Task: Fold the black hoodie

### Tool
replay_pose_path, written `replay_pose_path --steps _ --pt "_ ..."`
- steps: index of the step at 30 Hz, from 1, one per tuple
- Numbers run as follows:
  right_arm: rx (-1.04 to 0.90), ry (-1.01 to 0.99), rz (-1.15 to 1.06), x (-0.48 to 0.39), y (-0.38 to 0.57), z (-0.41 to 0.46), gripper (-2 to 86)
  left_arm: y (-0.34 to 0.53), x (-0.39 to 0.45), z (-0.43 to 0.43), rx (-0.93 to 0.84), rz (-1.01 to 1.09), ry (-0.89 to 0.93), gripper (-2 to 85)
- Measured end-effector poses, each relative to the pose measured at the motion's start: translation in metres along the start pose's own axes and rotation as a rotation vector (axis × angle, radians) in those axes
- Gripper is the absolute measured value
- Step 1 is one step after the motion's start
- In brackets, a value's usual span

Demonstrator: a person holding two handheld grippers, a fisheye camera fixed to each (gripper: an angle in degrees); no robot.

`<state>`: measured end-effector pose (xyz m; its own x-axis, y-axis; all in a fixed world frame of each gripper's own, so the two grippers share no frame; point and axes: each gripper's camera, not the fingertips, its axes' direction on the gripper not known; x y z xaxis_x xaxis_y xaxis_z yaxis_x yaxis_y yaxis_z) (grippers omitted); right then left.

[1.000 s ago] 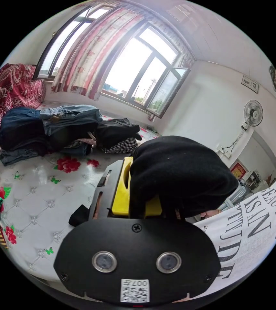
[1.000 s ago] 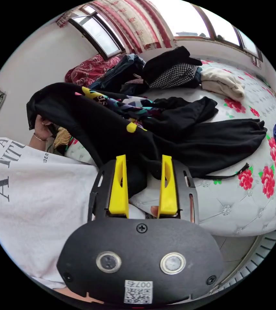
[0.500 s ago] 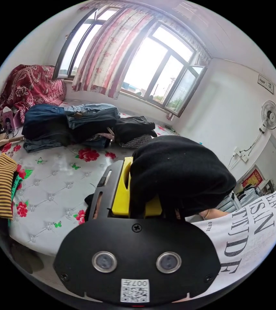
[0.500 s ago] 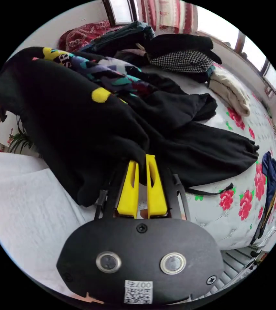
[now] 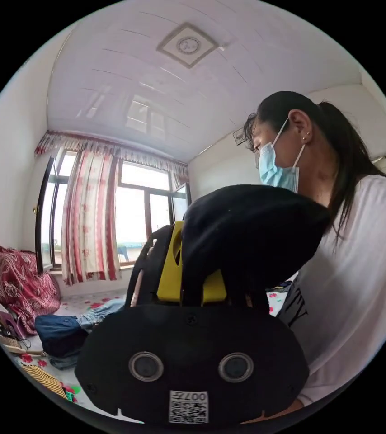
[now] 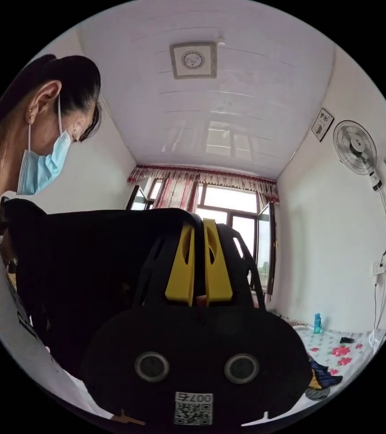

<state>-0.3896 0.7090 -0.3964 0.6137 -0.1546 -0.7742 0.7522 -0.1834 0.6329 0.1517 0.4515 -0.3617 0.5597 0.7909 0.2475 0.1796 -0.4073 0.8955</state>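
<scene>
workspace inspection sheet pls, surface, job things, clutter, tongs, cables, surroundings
surface: floral bed, partly in view
job's things: black hoodie lifted, draped over the left tongs
clutter: denim pile, striped garment, red blanket; dark clothes, blue bottle
grippers: left tongs shut on hoodie; right tongs shut on hoodie
cables: fan cord to wall socket
surroundings: window, curtains, wall fan, ceiling vent

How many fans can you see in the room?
1. A white fan is fixed high on the wall in the right gripper view, near a small wall plaque. The square thing in the ceiling is a vent. Others may be hidden behind the black hoodie.
</scene>
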Motion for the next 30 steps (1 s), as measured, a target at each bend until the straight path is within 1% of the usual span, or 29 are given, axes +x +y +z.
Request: replay_pose_path --steps 2,5,6,7,8,9,10,11,12,13,14,16,18,19,21,23,26,28,30 --pt "-0.012 -0.013 0.000 -0.003 -0.002 0.027 4.9 -0.001 -0.009 0.023 -0.027 -0.007 -0.055 3.2" --pt "-0.149 -0.072 -0.001 -0.009 0.019 0.119 4.7 0.026 -0.061 0.092 -0.154 -0.168 -0.082 4.6" --pt "-0.236 -0.069 -0.001 -0.012 0.037 0.167 4.6 0.046 -0.089 0.128 -0.225 -0.228 -0.115 5.4" --pt "-0.365 -0.069 0.004 -0.016 0.066 0.223 4.7 0.058 -0.104 0.147 -0.271 -0.254 -0.140 6.0" --pt "-0.445 -0.077 0.024 -0.016 0.084 0.251 4.8 0.088 -0.135 0.189 -0.385 -0.295 -0.207 7.6" --pt "-0.610 -0.105 0.093 -0.013 0.129 0.302 5.1 0.127 -0.168 0.228 -0.528 -0.357 -0.293 9.7" --pt "-0.794 -0.118 0.152 -0.012 0.182 0.340 5.3 0.149 -0.186 0.244 -0.616 -0.414 -0.339 10.1" --pt "-0.882 -0.111 0.171 -0.013 0.209 0.352 5.5 0.197 -0.217 0.263 -0.777 -0.560 -0.431 10.8" --pt "-1.028 -0.088 0.212 -0.014 0.260 0.362 5.8 0.238 -0.234 0.262 -0.860 -0.661 -0.525 10.5" --pt "-1.116 -0.084 0.256 -0.017 0.305 0.354 6.2 0.256 -0.237 0.258 -0.882 -0.687 -0.552 10.3" --pt "-1.147 -0.109 0.263 -0.021 0.326 0.346 6.4 0.287 -0.235 0.242 -0.892 -0.723 -0.574 9.1" --pt "-1.272 -0.233 0.269 -0.041 0.407 0.301 7.4 0.331 -0.219 0.218 -0.892 -0.747 -0.563 8.3" --pt "-1.393 -0.282 0.317 -0.053 0.459 0.270 8.3 0.397 -0.189 0.204 -1.038 -0.788 -0.511 8.2" --pt "-1.453 -0.317 0.349 -0.061 0.484 0.254 8.9 0.413 -0.180 0.204 -1.079 -0.791 -0.489 8.3" --pt "-1.527 -0.367 0.367 -0.073 0.510 0.242 9.9 0.468 -0.143 0.206 -1.225 -0.796 -0.416 8.6" --pt "-1.558 -0.416 0.347 -0.087 0.520 0.246 10.8 0.497 -0.122 0.214 -1.294 -0.802 -0.368 9.1" --pt "-1.523 -0.526 0.264 -0.115 0.515 0.278 12.1 0.528 -0.104 0.241 -1.357 -0.803 -0.291 10.1" --pt "-1.525 -0.651 0.167 -0.154 0.516 0.310 13.0 0.544 -0.099 0.261 -1.433 -0.740 -0.294 10.3" --pt "-1.569 -0.741 0.087 -0.189 0.528 0.330 12.9 0.572 -0.098 0.283 -1.569 -0.666 -0.330 9.7"
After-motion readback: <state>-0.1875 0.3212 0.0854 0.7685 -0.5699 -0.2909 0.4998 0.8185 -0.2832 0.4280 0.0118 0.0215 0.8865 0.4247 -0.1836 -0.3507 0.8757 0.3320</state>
